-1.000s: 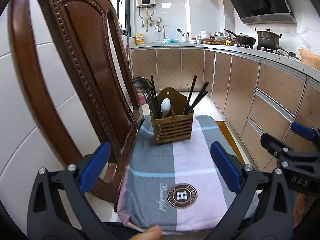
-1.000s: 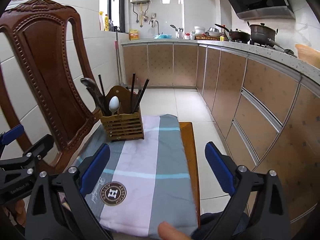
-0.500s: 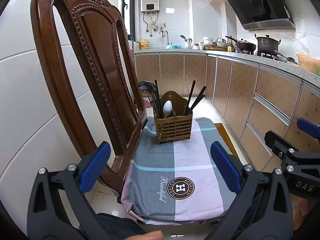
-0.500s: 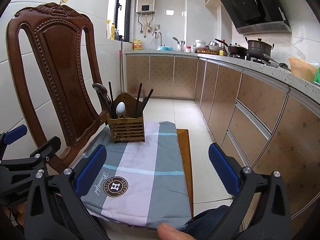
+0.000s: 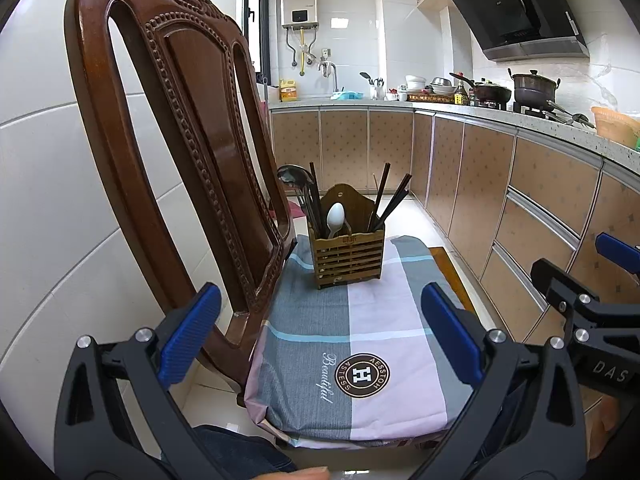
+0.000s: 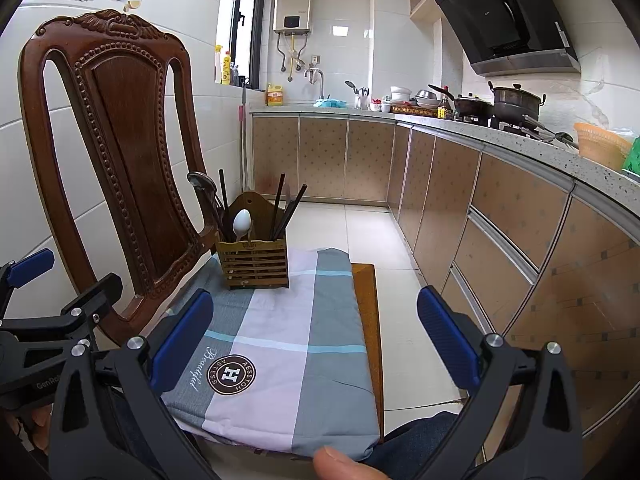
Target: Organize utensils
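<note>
A wooden slatted utensil holder [image 5: 347, 257] stands at the far end of the chair seat, also in the right wrist view [image 6: 253, 263]. It holds a white spoon [image 5: 335, 218], a metal ladle [image 5: 295, 178] and dark chopsticks [image 5: 390, 202]. My left gripper [image 5: 320, 334] is open and empty, well back from the holder over the near edge of the seat. My right gripper [image 6: 314, 334] is open and empty, also near the front of the seat.
The seat is covered by a grey, pink and blue checked cloth [image 5: 360, 344]. The carved wooden chair back [image 5: 192, 152] rises on the left. Kitchen cabinets [image 6: 500, 232] and a counter with pots run along the right. A tiled floor lies beyond.
Both grippers have drawn back and risen from the seat, so the holder looks farther away and more of the chair and kitchen shows. Both stay open.
</note>
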### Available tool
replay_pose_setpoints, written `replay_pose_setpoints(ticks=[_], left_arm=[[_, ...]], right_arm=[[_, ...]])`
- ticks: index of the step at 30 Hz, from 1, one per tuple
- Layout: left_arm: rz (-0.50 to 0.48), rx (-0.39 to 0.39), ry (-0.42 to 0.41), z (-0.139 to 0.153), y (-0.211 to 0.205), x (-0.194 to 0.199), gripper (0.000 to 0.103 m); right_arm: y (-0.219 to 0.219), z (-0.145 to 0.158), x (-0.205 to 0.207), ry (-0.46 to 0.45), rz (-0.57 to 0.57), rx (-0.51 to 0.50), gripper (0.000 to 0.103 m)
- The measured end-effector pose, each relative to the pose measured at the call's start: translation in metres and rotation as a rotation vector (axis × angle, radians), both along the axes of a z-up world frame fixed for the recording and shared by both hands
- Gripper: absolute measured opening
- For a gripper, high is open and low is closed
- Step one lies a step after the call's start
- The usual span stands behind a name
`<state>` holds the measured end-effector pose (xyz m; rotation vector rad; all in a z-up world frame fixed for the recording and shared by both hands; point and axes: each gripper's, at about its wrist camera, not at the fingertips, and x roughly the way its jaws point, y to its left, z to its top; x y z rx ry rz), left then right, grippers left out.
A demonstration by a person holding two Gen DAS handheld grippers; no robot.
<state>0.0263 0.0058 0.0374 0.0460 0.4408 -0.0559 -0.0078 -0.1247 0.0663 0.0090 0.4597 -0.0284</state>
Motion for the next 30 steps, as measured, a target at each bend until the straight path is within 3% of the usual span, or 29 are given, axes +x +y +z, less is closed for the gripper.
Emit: replay_pose_setpoints(ticks=[30], left_arm=[[-0.012, 0.007, -0.010, 0.0040, 0.0076, 0.0028, 0.099]], right_arm=[[0.0006, 0.0060, -0.0051, -0.025, -0.013, -0.008, 0.100]])
